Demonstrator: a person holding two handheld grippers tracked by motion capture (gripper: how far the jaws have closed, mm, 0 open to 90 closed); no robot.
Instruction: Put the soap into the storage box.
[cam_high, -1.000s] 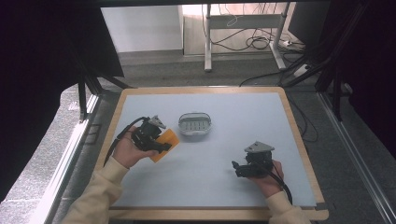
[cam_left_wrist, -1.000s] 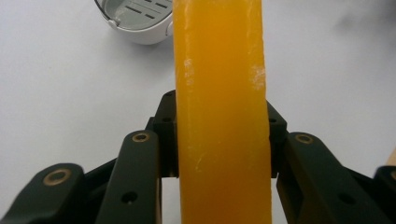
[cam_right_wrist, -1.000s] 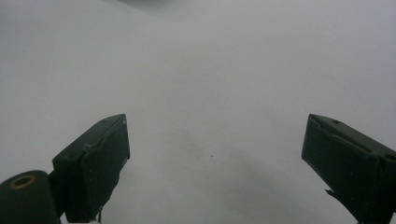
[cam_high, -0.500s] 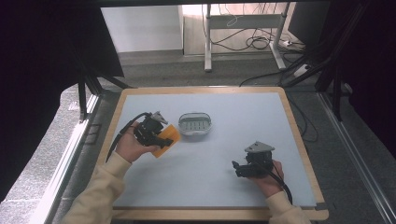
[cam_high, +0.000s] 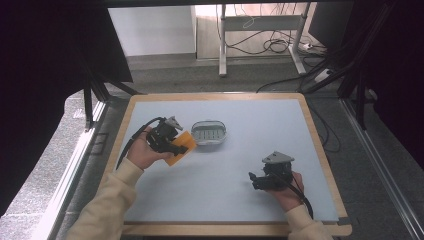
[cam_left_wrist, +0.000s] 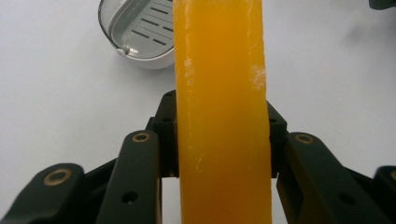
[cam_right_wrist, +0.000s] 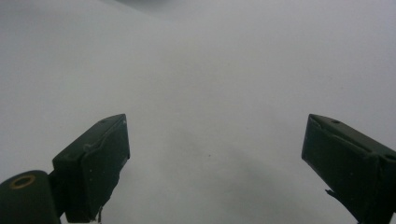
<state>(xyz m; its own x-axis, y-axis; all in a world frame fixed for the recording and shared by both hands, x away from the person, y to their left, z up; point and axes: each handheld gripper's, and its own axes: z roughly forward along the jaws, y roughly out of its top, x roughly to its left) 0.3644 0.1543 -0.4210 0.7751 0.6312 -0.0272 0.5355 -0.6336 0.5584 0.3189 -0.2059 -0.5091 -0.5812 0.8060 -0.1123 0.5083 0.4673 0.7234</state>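
Work in hand: an orange soap bar (cam_high: 180, 148) is carried by the left gripper (cam_high: 172, 144) toward a grey soap dish (cam_high: 208, 133), as judged from how things lie.

Left fingers: clenched on the soap bar; in the left gripper view the bar (cam_left_wrist: 220, 112) is pressed between both pads.

Right fingers: released, spread wide with nothing between them; the right gripper (cam_high: 261, 181) is rested low near the front right of the surface (cam_high: 260, 125).

Soap bar, place: held just above the surface, just beside the dish and apart from it.

Key relation: the dish lies ahead of the left fingers and slightly to one side; in the left gripper view it (cam_left_wrist: 140, 32) is seen up and left of the bar's far end. The bar's long axis runs along the fingers, pointing past the dish.

Nearer hand: the left; the right is well apart from the dish.

Hidden: the bar's far end is cut off at the frame top; part of the dish is covered by the bar. Whether water lies in the dish cannot be told.
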